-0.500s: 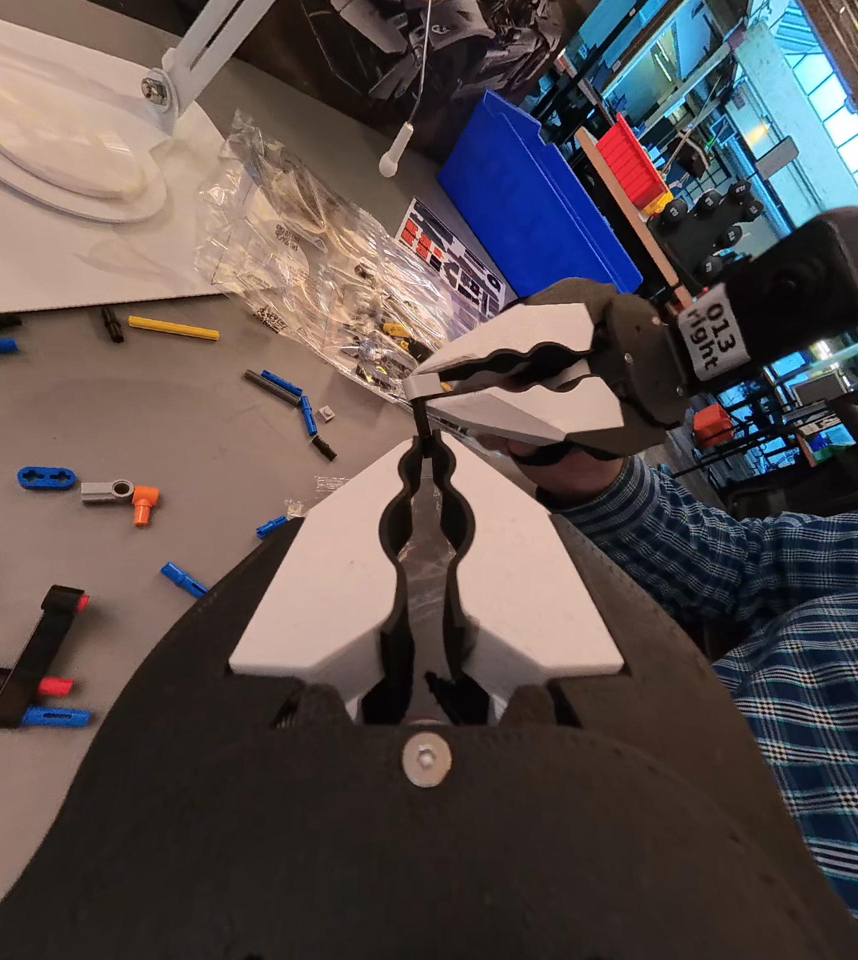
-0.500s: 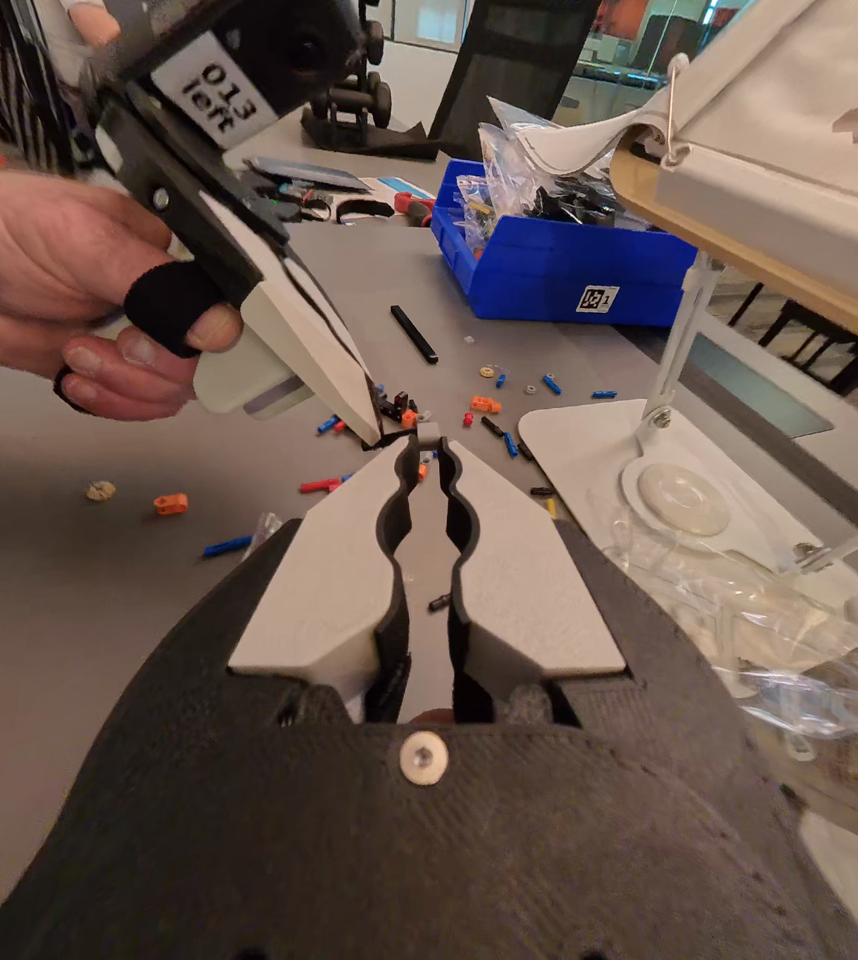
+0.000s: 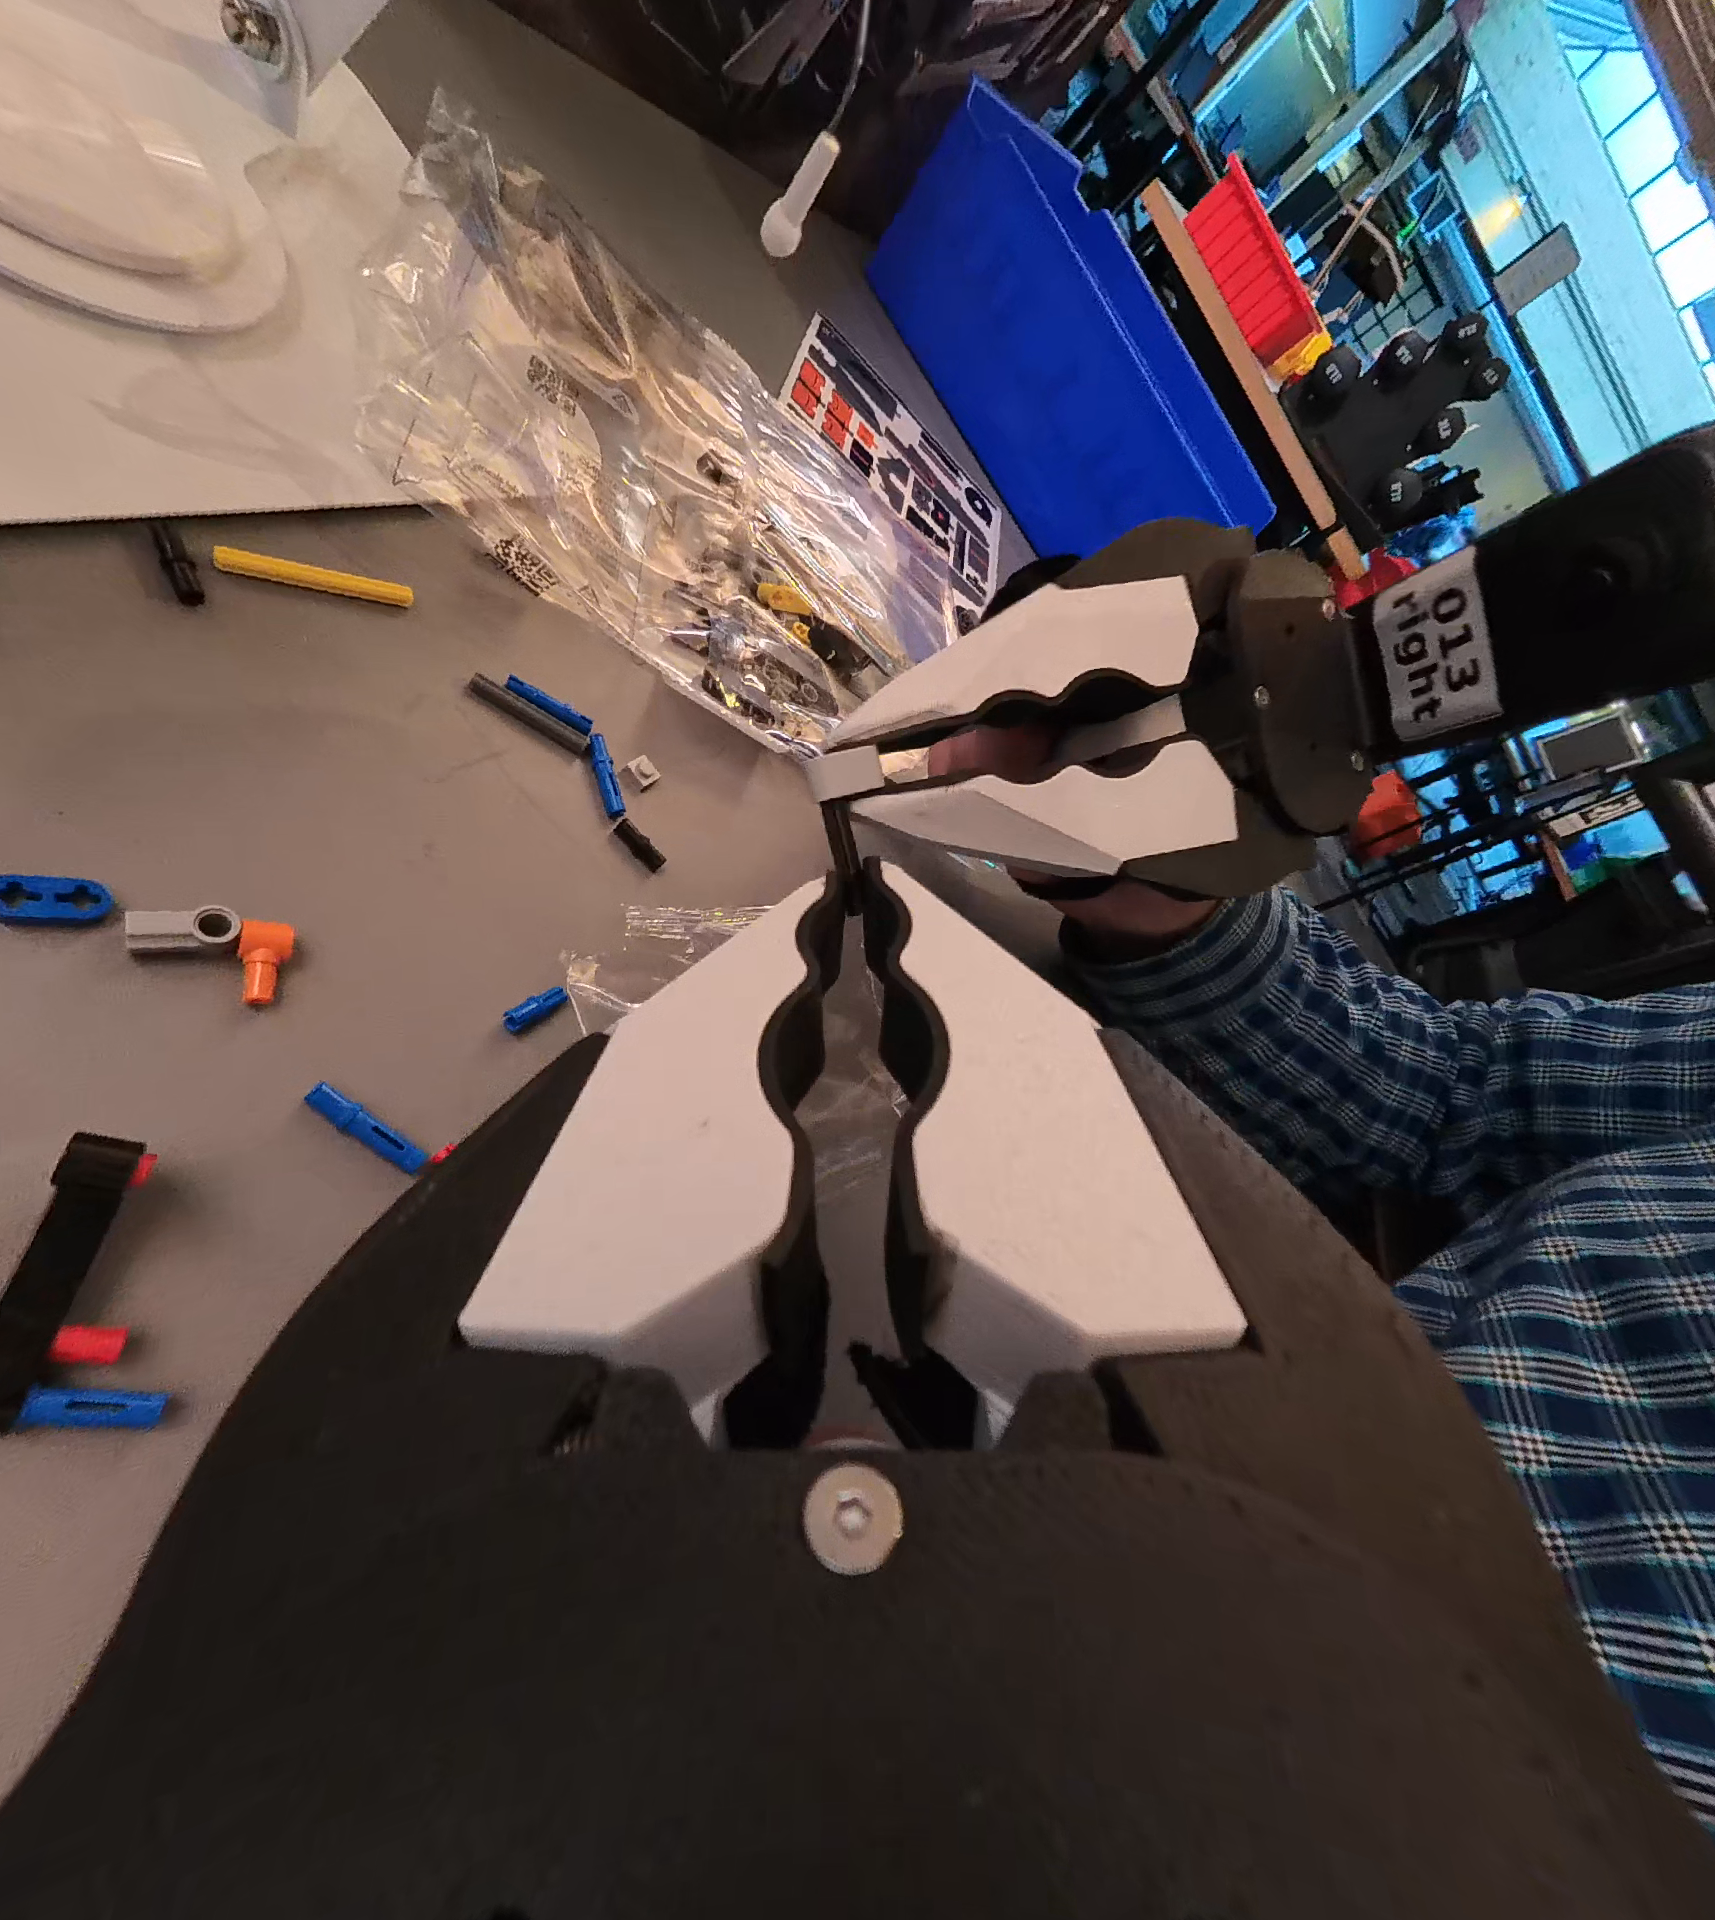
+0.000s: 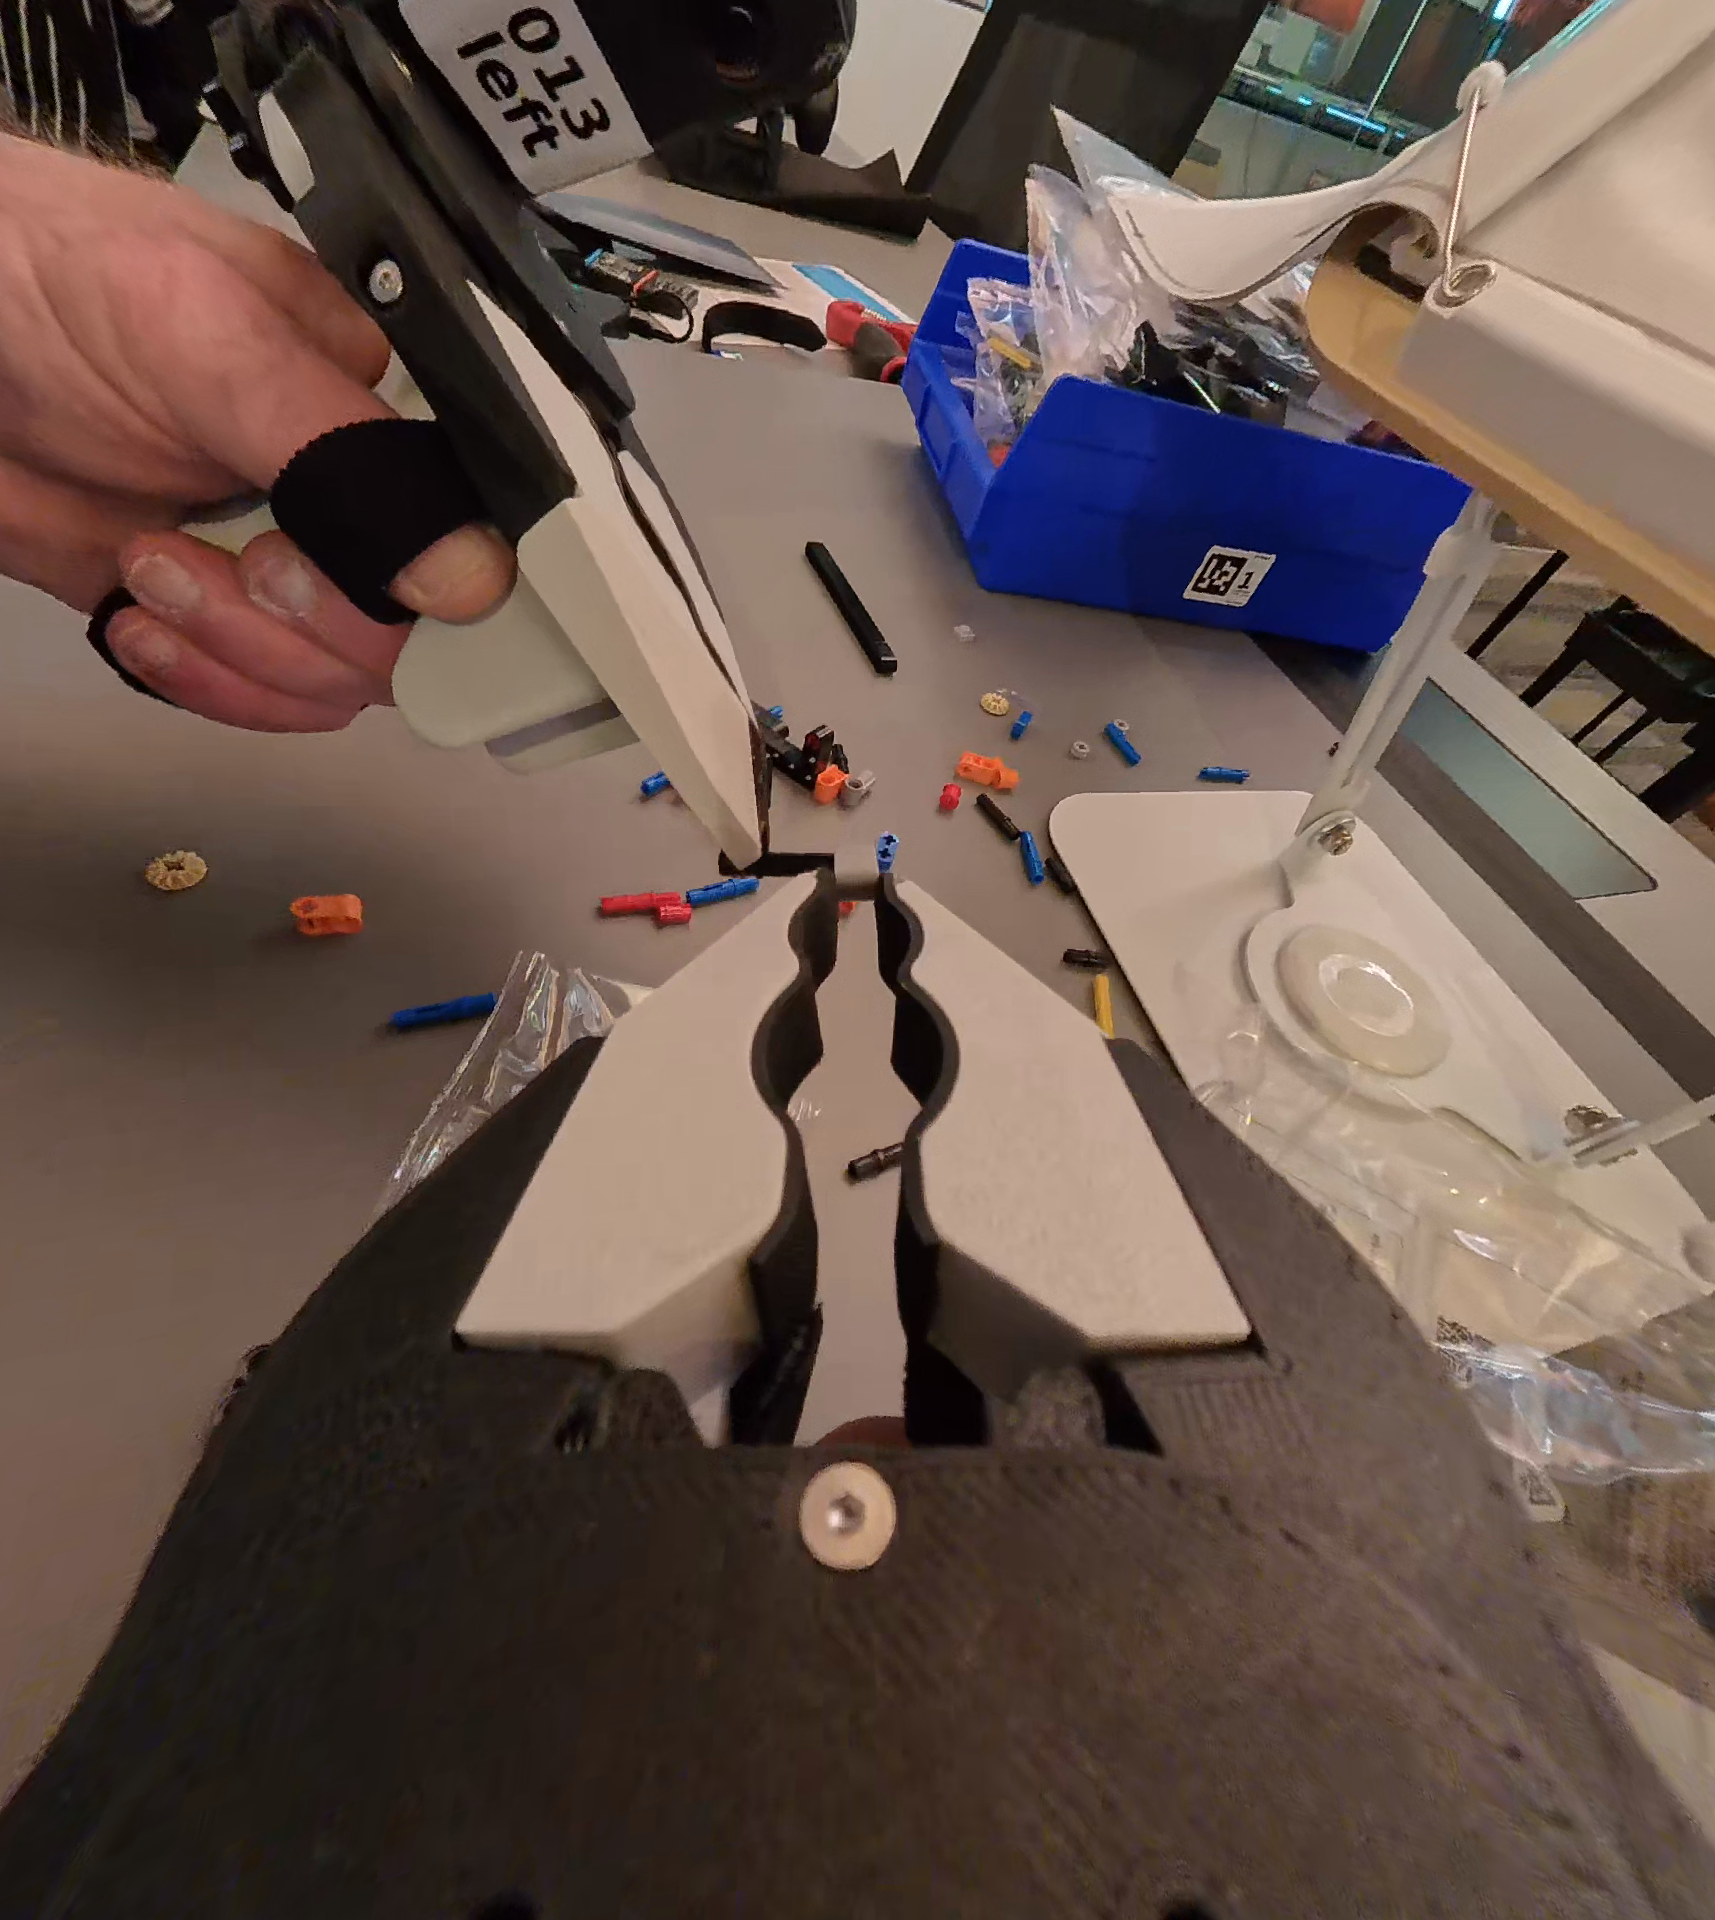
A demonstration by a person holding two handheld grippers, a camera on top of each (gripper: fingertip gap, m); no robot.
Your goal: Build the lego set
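Grey table (image 4: 157, 1091): scattered lego pieces (image 4: 988, 771), blue bin (image 4: 1196, 520).

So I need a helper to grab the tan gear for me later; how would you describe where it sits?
In the right wrist view, start at the grey table and look to its left side, under the hand holding the left gripper. The tan gear lies alone there, left of an orange connector: round, toothed, pale.

Both grippers share one build: a textured black body with a silver hex screw (image 3: 852, 1521) at its centre, and two white wedge fingers (image 3: 645, 1184) with wavy black inner pads. Each handle carries a white label with black print. The person wears a blue-and-white plaid sleeve (image 3: 1518, 1164) and black finger loops (image 4: 365, 514).
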